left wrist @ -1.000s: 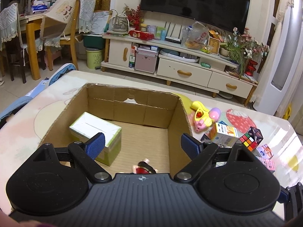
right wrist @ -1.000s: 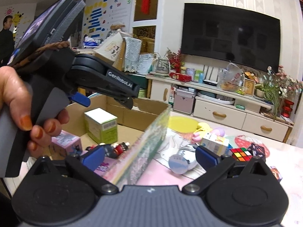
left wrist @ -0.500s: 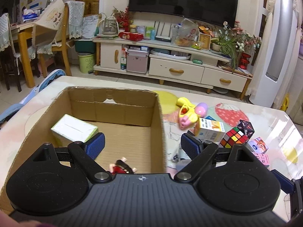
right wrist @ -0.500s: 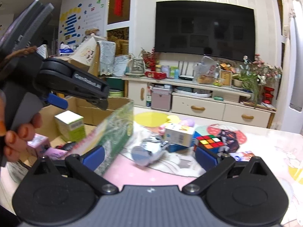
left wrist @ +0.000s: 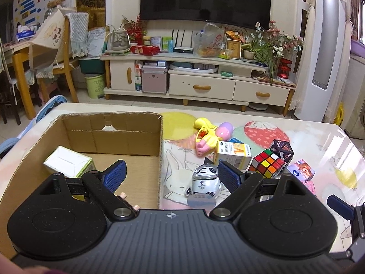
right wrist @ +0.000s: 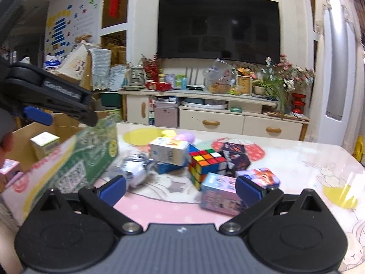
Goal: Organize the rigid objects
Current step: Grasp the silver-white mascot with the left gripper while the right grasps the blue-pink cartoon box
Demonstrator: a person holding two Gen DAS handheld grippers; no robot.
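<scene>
Hiding behind left tool (left wrist: 170,174): figurine (left wrist: 127,199)

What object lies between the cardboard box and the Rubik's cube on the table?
In the left wrist view, a panda toy lies between the cardboard box and the Rubik's cube.

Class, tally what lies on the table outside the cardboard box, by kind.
Puzzle cubes: 2, Rubik's cube and dark cube.
Cartons: 4, white-orange carton, blue carton, pink box, blue-pink box.
Toys: 3, yellow toy, pink egg, panda toy.
Total: 9.
</scene>
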